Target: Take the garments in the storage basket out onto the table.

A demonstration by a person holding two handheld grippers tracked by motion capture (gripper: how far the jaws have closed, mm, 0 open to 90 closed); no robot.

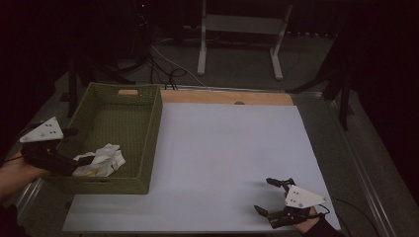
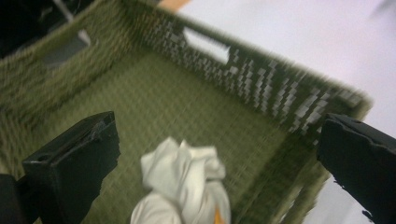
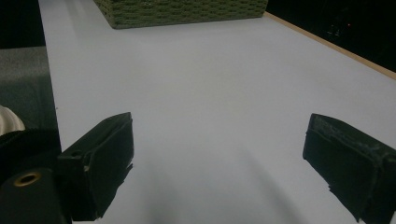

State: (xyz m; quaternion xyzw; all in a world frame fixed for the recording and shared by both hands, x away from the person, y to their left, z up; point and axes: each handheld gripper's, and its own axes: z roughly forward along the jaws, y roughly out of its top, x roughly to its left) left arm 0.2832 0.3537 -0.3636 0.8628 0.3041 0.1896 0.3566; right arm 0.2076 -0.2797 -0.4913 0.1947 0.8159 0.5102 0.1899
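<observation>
At the far left of the high view, about 8 o'clock, the left claw (image 1: 85,159) reaches over the near-left corner of the green woven basket (image 1: 154,129). Its jaws stand wide apart and hold nothing; in the left gripper view the white crumpled cloth (image 2: 187,186) lies between them, below, on the basket floor. The cloth (image 1: 103,160) has an orange mark (seen at its lower edge) and rests in the near part of the basket, just beside the claw tips; I cannot tell if they touch it. The basket sits on the left side of the white surface (image 1: 222,153). At about 5 o'clock, well apart from the basket, the right claw (image 1: 264,195) rests low over the surface, jaws spread open and empty, pointing toward 10 o'clock.
</observation>
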